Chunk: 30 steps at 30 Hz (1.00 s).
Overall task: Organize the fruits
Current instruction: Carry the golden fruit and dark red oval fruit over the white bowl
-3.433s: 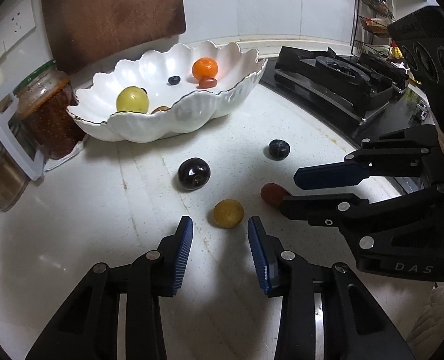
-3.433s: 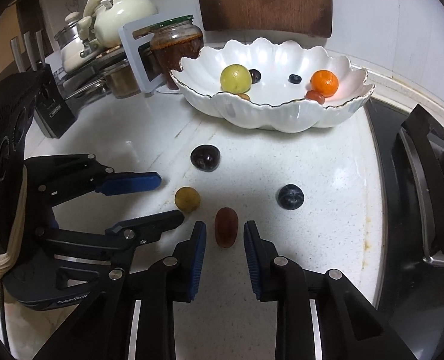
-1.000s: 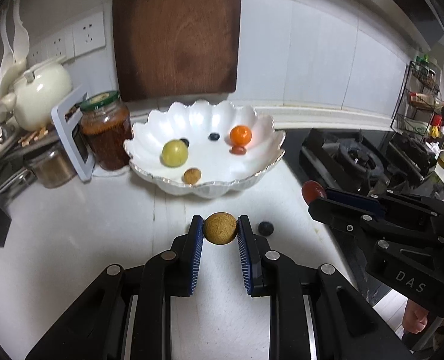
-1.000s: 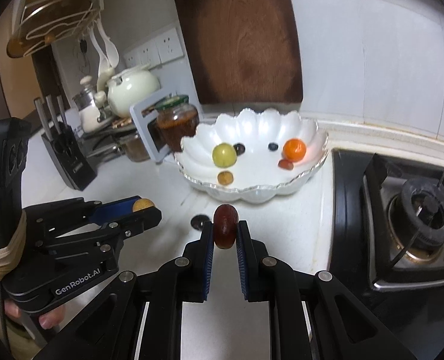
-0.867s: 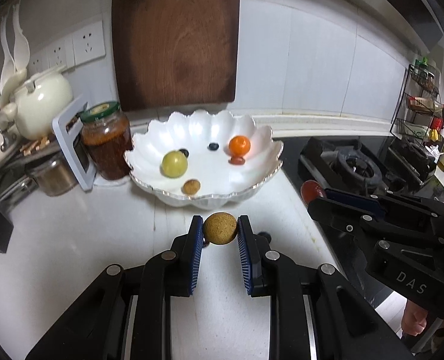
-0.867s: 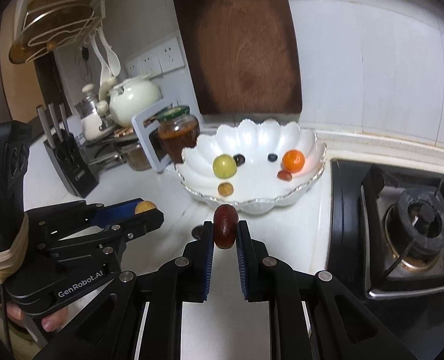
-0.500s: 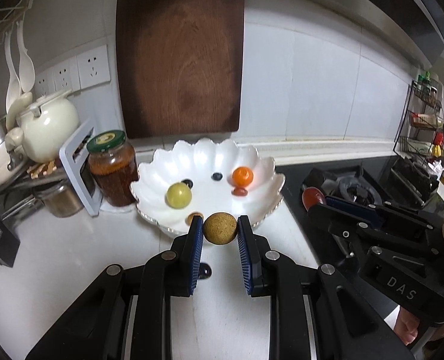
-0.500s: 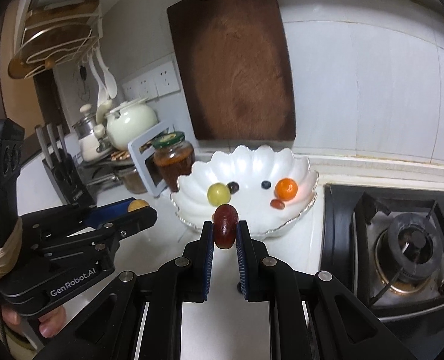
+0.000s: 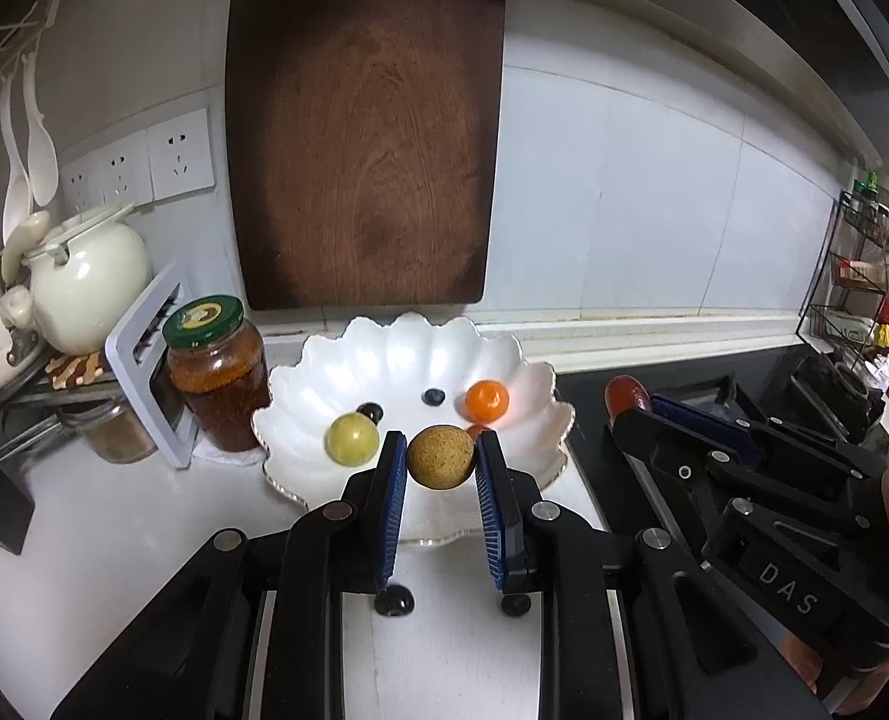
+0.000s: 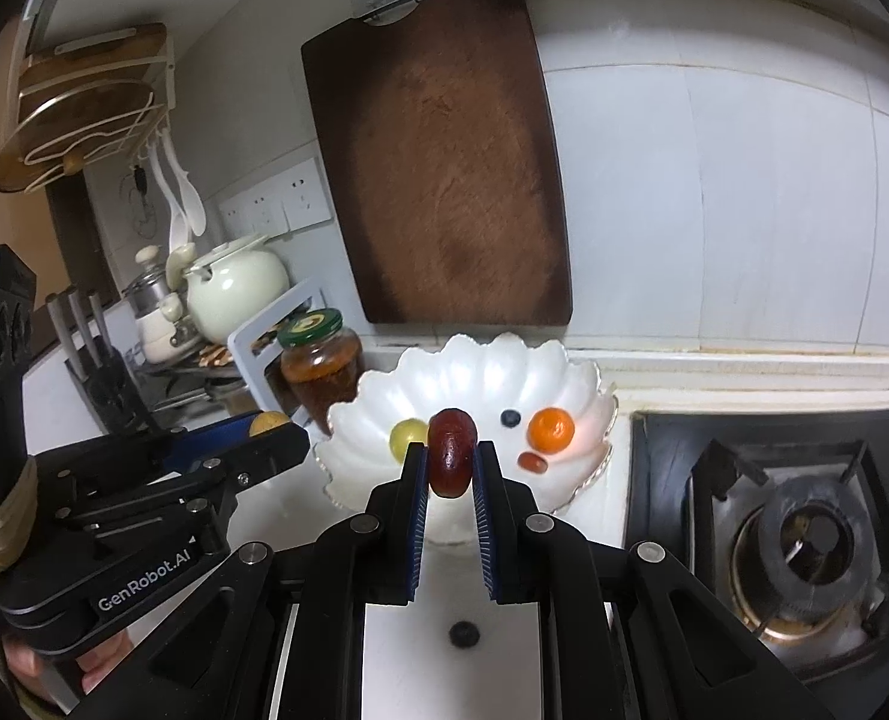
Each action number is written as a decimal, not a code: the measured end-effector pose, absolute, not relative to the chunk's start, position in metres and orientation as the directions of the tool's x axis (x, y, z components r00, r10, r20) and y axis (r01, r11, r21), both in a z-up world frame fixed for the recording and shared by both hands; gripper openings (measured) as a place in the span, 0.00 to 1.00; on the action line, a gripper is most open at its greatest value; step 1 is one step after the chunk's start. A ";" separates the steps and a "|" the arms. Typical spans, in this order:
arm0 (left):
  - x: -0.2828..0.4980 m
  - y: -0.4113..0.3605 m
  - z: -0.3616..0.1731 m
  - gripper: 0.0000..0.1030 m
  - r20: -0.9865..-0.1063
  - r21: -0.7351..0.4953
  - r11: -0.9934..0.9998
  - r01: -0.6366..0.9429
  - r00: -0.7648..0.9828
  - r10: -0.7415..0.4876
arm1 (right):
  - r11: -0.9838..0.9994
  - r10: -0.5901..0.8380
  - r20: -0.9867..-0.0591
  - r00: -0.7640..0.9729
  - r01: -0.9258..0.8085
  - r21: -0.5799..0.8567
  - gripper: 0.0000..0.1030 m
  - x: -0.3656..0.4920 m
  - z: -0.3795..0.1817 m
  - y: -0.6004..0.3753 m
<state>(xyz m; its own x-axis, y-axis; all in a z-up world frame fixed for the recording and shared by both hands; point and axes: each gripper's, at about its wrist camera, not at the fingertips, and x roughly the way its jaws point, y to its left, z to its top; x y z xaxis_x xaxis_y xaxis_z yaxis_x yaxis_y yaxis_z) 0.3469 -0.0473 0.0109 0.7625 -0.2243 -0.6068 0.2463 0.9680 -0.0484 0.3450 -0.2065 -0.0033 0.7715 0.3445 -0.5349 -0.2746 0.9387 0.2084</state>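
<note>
A tan fruit [image 9: 441,456] is clamped between the blue pads of the left gripper [image 9: 440,468], and a dark red fruit [image 10: 451,459] is pinched in the same way by the right gripper [image 10: 450,471]. Both are held raised above the surface [image 9: 114,540], level with the bowl [image 9: 534,414] and just short of its near rim, presumably so that each can be carried over the scalloped edge and let go inside. The grippers are kept side by side, the left one's fruit being seen from the right view too [image 10: 269,422].

The tan fruit is round, with a matte, finely speckled skin. The red one is oblong, glossy and held upright, its ends standing clear of the pads. Already in the bowl are a yellow-green fruit [image 9: 353,439], an orange [image 9: 487,401], a blueberry [image 9: 433,397], a dark berry [image 9: 371,412] and a small red fruit [image 10: 532,462]. Two dark fruits are left on the surface under the grippers [image 9: 394,602] [image 10: 463,635], so the sorting is judged well along but unfinished.
</note>
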 end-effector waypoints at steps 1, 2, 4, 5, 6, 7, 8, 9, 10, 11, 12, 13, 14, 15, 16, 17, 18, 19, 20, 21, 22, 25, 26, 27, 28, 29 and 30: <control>0.350 -0.048 0.012 0.23 -0.606 -0.048 0.969 0.244 0.764 -0.223 | 0.940 0.342 -0.536 0.771 -0.272 0.208 0.16 0.349 -0.003 -0.207; 0.353 -0.049 0.013 0.23 -0.608 -0.047 0.969 0.241 0.763 -0.220 | 0.938 0.347 -0.539 0.767 -0.279 0.207 0.16 0.351 -0.003 -0.207; 0.360 -0.050 0.014 0.23 -0.610 -0.050 0.970 0.240 0.761 -0.220 | 0.938 0.346 -0.545 0.764 -0.273 0.213 0.16 0.359 -0.004 -0.208; 0.364 -0.050 0.014 0.23 -0.614 -0.053 0.970 0.238 0.759 -0.219 | 0.939 0.343 -0.550 0.761 -0.270 0.212 0.16 0.363 -0.005 -0.208; 0.368 -0.050 0.013 0.23 -0.617 -0.054 0.971 0.234 0.756 -0.216 | 0.941 0.338 -0.554 0.761 -0.266 0.208 0.16 0.367 -0.005 -0.208; 0.371 -0.050 0.013 0.23 -0.621 -0.056 0.971 0.231 0.754 -0.215 | 0.942 0.335 -0.557 0.760 -0.265 0.204 0.16 0.370 -0.005 -0.208; 0.376 -0.050 0.012 0.23 -0.625 -0.057 0.972 0.229 0.751 -0.213 | 0.944 0.329 -0.561 0.760 -0.263 0.198 0.16 0.374 -0.005 -0.208; 0.380 -0.050 0.011 0.23 -0.629 -0.059 0.973 0.223 0.748 -0.209 | 0.946 0.323 -0.565 0.759 -0.260 0.192 0.16 0.378 -0.006 -0.207; 0.384 -0.049 0.010 0.23 -0.633 -0.063 0.973 0.220 0.745 -0.210 | 0.948 0.319 -0.568 0.759 -0.258 0.187 0.16 0.380 -0.006 -0.207; 0.388 -0.049 0.009 0.23 -0.636 -0.067 0.974 0.218 0.742 -0.210 | 0.949 0.315 -0.571 0.758 -0.257 0.183 0.16 0.383 -0.006 -0.207; 0.391 -0.049 0.008 0.23 -0.640 -0.064 0.975 0.215 0.740 -0.205 | 0.950 0.312 -0.575 0.757 -0.257 0.176 0.16 0.387 -0.006 -0.206; 0.395 -0.049 0.007 0.23 -0.643 -0.059 0.976 0.211 0.740 -0.198 | 0.952 0.306 -0.577 0.757 -0.256 0.169 0.16 0.390 -0.006 -0.206; 0.400 -0.050 0.005 0.23 -0.648 -0.053 0.977 0.207 0.738 -0.191 | 0.953 0.301 -0.581 0.756 -0.254 0.163 0.16 0.393 -0.007 -0.205; 0.402 -0.050 0.004 0.23 -0.653 -0.051 0.977 0.208 0.733 -0.190 | 0.954 0.298 -0.586 0.754 -0.255 0.157 0.16 0.397 -0.007 -0.205; 0.406 -0.050 0.003 0.23 -0.659 -0.053 0.977 0.207 0.728 -0.190 | 0.955 0.294 -0.591 0.751 -0.254 0.153 0.16 0.400 -0.008 -0.205; 0.411 -0.051 0.000 0.23 -0.669 -0.056 0.977 0.207 0.718 -0.191 | 0.956 0.290 -0.596 0.749 -0.252 0.149 0.16 0.404 -0.009 -0.205; 0.416 -0.051 -0.002 0.23 -0.678 -0.062 0.977 0.206 0.709 -0.193 | 0.957 0.286 -0.603 0.745 -0.250 0.145 0.16 0.408 -0.010 -0.204; 0.420 -0.051 -0.005 0.23 -0.686 -0.069 0.976 0.208 0.700 -0.198 | 0.958 0.282 -0.609 0.741 -0.247 0.142 0.16 0.412 -0.012 -0.204; 0.425 -0.052 -0.007 0.23 -0.696 -0.075 0.975 0.209 0.689 -0.201 | 0.959 0.278 -0.616 0.737 -0.245 0.140 0.16 0.415 -0.014 -0.204; 0.429 -0.053 -0.010 0.23 -0.705 -0.079 0.975 0.209 0.680 -0.203 | 0.960 0.276 -0.623 0.732 -0.244 0.140 0.16 0.419 -0.015 -0.204; 0.434 -0.053 -0.013 0.23 -0.713 -0.082 0.974 0.209 0.670 -0.204 | 0.960 0.276 -0.630 0.726 -0.242 0.141 0.16 0.422 -0.017 -0.204; 0.449 -0.057 -0.024 0.23 -0.742 -0.090 0.974 0.210 0.638 -0.206 | 0.960 0.274 -0.658 0.701 -0.237 0.148 0.16 0.433 -0.025 -0.205; 0.453 -0.058 -0.028 0.23 -0.750 -0.091 0.974 0.208 0.628 -0.205 | 0.961 0.271 -0.668 0.693 -0.234 0.148 0.16 0.437 -0.027 -0.205; 0.456 -0.059 -0.030 0.23 -0.757 -0.094 0.973 0.210 0.620 -0.207 | 0.962 0.269 -0.678 0.684 -0.229 0.151 0.16 0.441 -0.031 -0.206; 0.461 -0.060 -0.035 0.23 -0.766 -0.096 0.973 0.211 0.608 -0.207 | 0.962 0.268 -0.688 0.674 -0.227 0.152 0.16 0.444 -0.034 -0.206; 0.464 -0.061 -0.038 0.23 -0.772 -0.097 0.973 0.208 0.602 -0.205 | 0.962 0.268 -0.699 0.663 -0.224 0.156 0.16 0.448 -0.037 -0.207; 0.467 -0.061 -0.041 0.23 -0.778 -0.097 0.973 0.207 0.594 -0.204 | 0.962 0.268 -0.709 0.652 -0.221 0.161 0.16 0.452 -0.041 -0.208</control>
<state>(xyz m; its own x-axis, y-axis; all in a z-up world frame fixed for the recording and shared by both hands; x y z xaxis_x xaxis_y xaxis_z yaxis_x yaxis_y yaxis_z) 0.4671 -0.0613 -0.0410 0.5937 -0.2041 -0.7784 0.2070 0.9735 -0.0973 0.4522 -0.2078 -0.0410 0.6520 0.2683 -0.7092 -0.2212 0.9619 0.1605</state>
